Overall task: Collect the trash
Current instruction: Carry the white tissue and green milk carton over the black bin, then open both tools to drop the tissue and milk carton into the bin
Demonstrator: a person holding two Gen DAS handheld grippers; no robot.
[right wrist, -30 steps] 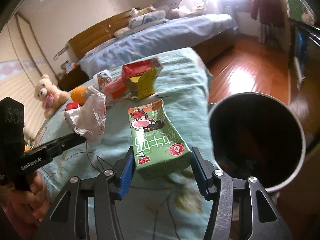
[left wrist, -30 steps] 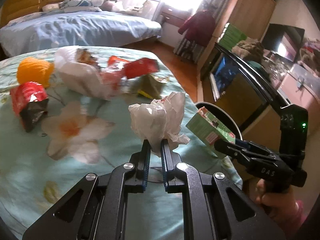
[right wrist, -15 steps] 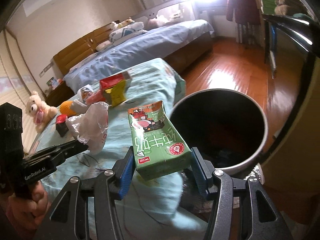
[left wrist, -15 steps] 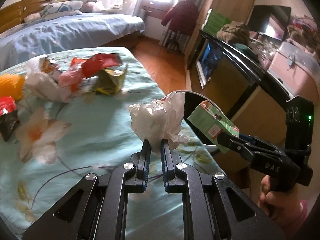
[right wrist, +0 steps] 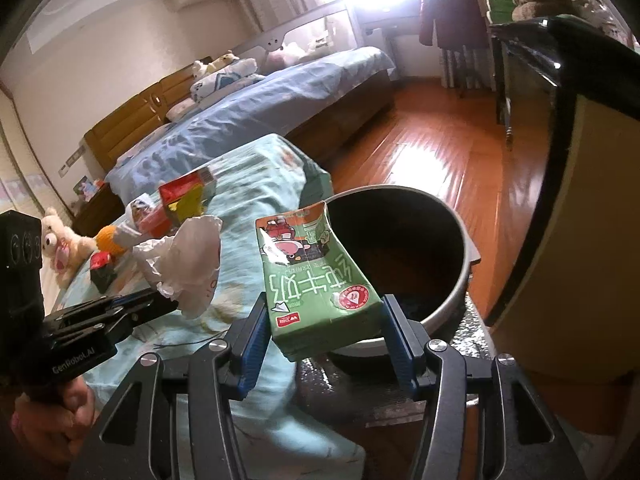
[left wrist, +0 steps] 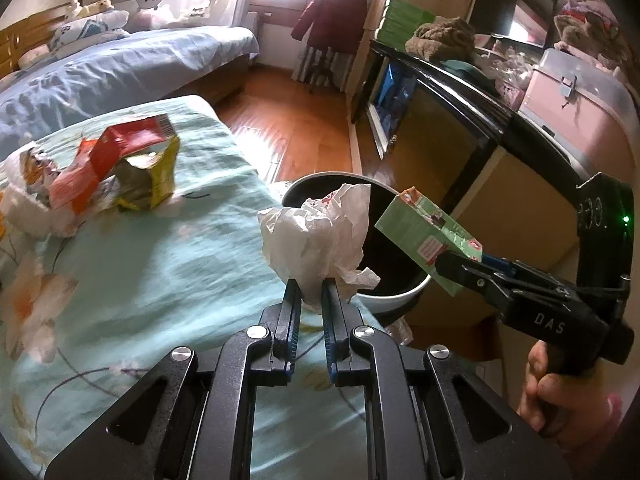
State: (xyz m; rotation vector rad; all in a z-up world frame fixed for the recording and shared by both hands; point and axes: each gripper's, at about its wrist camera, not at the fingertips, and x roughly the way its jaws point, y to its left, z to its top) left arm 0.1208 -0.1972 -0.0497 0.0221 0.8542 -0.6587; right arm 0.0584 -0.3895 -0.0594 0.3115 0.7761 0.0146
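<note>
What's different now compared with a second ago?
Both grippers have swung away from the trash pile toward the trash bin, which now sits right ahead. The left gripper still pinches the crumpled white paper, and the right gripper still clamps the green milk carton. Nothing was dropped.

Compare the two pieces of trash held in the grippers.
The crumpled white paper is shapeless and soft; the green milk carton is a printed box that keeps its flat faces, torn open at the top. The left gripper pinches the paper with jaws nearly shut; the right gripper holds the carton with jaws spread wide across it. Both are lifted off the bed, near the dark bin.
</note>
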